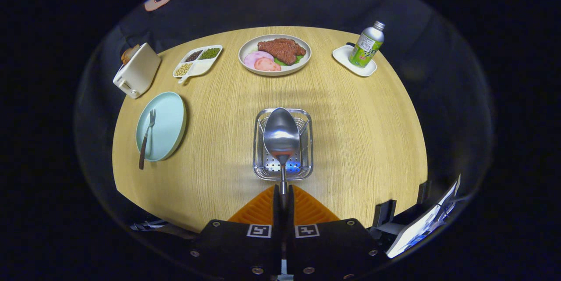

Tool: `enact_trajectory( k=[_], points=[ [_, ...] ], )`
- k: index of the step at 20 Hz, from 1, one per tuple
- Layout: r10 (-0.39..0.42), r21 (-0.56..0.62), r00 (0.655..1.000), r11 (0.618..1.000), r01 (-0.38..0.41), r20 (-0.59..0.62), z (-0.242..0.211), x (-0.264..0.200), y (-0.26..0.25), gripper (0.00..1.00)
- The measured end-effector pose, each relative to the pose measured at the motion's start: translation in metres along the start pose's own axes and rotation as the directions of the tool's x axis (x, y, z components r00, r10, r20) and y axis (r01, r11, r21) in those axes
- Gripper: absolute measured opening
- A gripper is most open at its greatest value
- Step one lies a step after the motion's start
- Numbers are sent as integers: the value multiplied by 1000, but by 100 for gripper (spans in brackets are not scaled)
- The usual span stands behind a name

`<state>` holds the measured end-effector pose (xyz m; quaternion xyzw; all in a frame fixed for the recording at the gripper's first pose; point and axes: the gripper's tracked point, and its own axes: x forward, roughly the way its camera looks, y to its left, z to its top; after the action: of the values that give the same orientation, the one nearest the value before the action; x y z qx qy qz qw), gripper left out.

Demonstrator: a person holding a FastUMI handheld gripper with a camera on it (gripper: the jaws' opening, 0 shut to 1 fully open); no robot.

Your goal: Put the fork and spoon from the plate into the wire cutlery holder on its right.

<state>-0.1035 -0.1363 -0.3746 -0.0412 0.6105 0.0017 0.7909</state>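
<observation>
Tongs [283, 193] were clamped on the spoon [281, 136] handle; its long axis ran straight ahead, bowl hanging over the holder [307, 158]. Holder: shiny wire, perforated floor, rectangular, bare wood-grain desk [359, 132] on all sides of it. Left of the holder, a round pale plate [168, 119] carried the fork [147, 138], tines pointing away, handle past the near rim.

Claw [283, 193] clamped on spoon [281, 136] handle, bowl poised over wire cutlery holder [307, 158] just ahead. Left on worktop [359, 132]: fork [147, 136] lying on pale plate [168, 119].
</observation>
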Motion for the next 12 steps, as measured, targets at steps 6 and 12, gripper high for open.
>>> enact_trajectory(
  k=[6,12],
  points=[
    [34,91,997,995,-40,69,28,-3,5,11],
    [16,137,958,989,-58,287,80,-39,5,20]
  ],
)
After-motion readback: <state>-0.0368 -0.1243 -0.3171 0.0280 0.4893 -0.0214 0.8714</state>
